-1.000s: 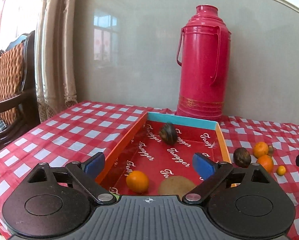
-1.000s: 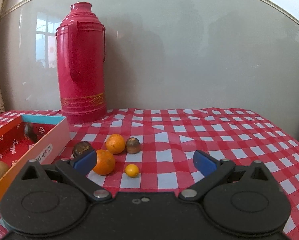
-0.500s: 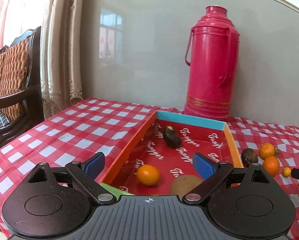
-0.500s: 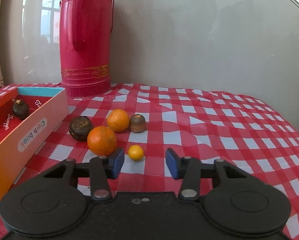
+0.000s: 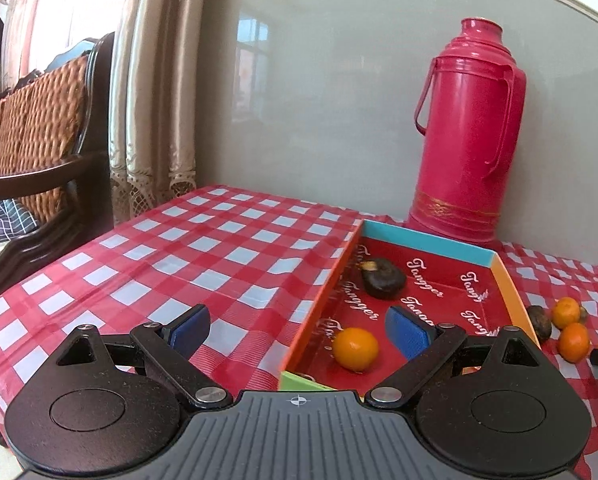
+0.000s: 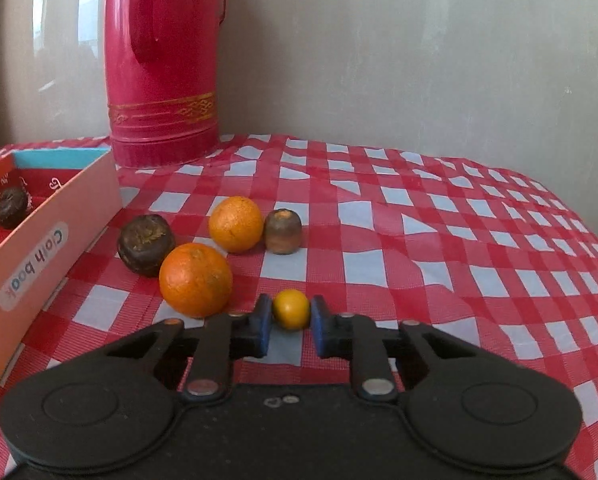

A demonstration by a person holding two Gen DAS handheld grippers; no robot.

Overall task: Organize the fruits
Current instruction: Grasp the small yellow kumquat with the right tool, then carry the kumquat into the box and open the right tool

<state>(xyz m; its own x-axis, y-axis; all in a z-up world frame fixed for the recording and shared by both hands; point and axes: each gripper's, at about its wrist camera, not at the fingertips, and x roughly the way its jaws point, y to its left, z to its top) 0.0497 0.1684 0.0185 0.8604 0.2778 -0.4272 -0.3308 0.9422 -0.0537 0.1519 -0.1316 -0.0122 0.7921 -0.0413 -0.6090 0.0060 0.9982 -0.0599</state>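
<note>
Right claw pinches the small round kumquat on the cloth; left claw gapes wide.

A tiny yellow-orange kumquat sits on the tabletop, pinched between the right gripper pads. Just behind it, two oranges, a dark wrinkled fruit and a brown stubby one cluster together. Inside the box: one orange near, one dark fruit farther back.
</note>
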